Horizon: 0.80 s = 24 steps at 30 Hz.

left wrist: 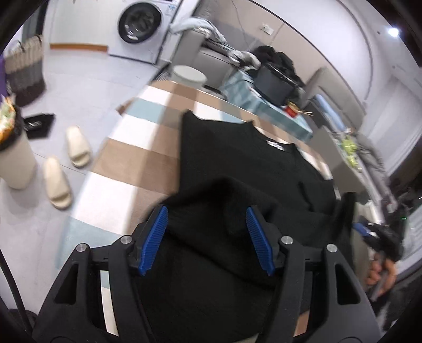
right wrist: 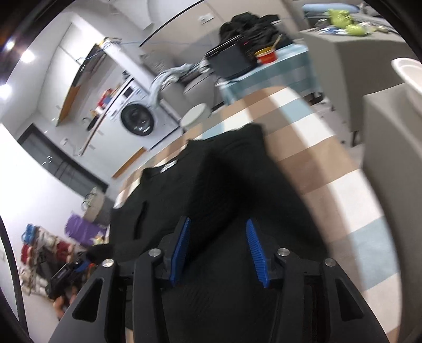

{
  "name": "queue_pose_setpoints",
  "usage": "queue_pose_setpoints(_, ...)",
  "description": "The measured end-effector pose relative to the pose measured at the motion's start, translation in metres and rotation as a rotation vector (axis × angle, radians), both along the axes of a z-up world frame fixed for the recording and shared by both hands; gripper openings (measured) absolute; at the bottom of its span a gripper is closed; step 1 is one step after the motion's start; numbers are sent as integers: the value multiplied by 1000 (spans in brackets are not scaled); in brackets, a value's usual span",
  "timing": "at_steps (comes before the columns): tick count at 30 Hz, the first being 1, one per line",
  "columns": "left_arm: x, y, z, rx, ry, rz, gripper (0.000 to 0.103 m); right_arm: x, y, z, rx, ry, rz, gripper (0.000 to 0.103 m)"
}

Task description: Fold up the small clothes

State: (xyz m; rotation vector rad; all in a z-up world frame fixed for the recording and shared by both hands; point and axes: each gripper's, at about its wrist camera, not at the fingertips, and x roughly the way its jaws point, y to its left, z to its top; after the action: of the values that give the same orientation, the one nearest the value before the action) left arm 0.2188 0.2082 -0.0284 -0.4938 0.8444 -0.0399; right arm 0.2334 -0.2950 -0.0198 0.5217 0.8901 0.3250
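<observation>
A black knit top (left wrist: 237,168) lies spread on the checked tablecloth (left wrist: 137,155), its neck with a white label at the far end. My left gripper (left wrist: 207,213) is open, its blue pads on either side of a raised fold of the near hem. My right gripper (right wrist: 217,224) is open too, just above the top (right wrist: 211,179) near its other side. The right gripper also shows at the right edge of the left wrist view (left wrist: 369,232), and the left one at the lower left of the right wrist view (right wrist: 76,266).
A washing machine (left wrist: 139,23) stands at the back. Two beige slippers (left wrist: 67,166) and a bin (left wrist: 13,163) are on the floor at left. A teal-covered table (left wrist: 266,105) holds a black box and a red cup. A white stool (left wrist: 188,75) stands beyond the table's far edge.
</observation>
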Motion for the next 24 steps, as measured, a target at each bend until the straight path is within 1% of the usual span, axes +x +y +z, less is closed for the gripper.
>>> queue_pose_setpoints(3,-1,-11,4,-8,8,-18,59,-1,15,-2,-25,-1,24,48)
queue_pose_setpoints(4,-3,-15,6,-10,0,-35,62,-2,17,-3,-25,-1,28,48)
queue_pose_setpoints(5,-5,-18,7,-3,0,-46,67,-4,19,-4,-19,0,31,48)
queue_pose_setpoints(6,-7,-19,7,6,3,-47,69,-6,19,-5,-12,7,32,48)
queue_pose_setpoints(9,-6,-22,5,12,26,-39,69,-10,19,-6,-12,9,30,48)
queue_pose_setpoints(12,4,-25,3,-9,43,-24,69,-11,18,-10,-10,20,28,48)
queue_pose_setpoints(14,13,-27,1,-1,47,-17,68,-10,17,-12,-13,29,26,48)
queue_pose_setpoints(15,18,-27,-2,7,52,-8,63,-11,17,-13,-12,30,26,48)
queue_pose_setpoints(17,26,-24,-9,-20,64,-19,8,-12,15,-13,-11,33,22,48)
queue_pose_setpoints(18,30,-22,-11,-32,67,-22,4,-13,14,-14,-10,34,18,48)
queue_pose_setpoints(20,32,-18,-7,-33,15,-14,4,-13,13,-13,-11,35,16,48)
queue_pose_setpoints(22,37,-14,5,-15,-41,-14,4,-13,11,-13,-16,36,12,48)
queue_pose_setpoints(24,46,-5,18,-5,-107,6,4,-10,9,-12,-19,37,-1,48)
